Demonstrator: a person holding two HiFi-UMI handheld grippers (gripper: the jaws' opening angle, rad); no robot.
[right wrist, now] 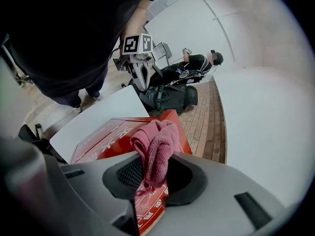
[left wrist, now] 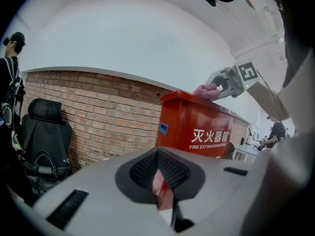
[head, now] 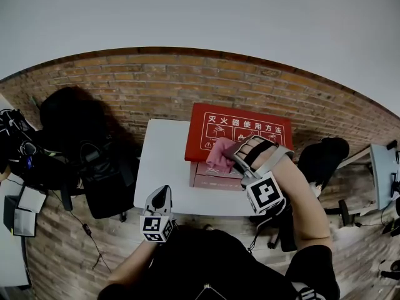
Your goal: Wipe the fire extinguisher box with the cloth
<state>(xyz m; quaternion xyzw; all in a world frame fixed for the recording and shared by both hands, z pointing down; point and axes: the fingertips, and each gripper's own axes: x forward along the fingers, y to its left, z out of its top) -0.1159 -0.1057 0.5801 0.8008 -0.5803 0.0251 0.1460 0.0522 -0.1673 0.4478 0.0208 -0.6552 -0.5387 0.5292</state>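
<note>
Two grippers: the right gripper (head: pixel 237 160) has its fingers clamped on the cloth (head: pixel 219 155) atop the box (head: pixel 237 127); the left gripper (head: pixel 160 195), fingers together, hovers at the worktop (head: pixel 164 167) edge.

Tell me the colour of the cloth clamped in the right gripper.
Dusty pink; the cloth shows best in the right gripper view.

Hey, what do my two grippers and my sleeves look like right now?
The left gripper and right gripper are light grey plastic with black-lined tongs. Each carries a cube with black-and-white square markers. You wear a black short-sleeved top.
</note>
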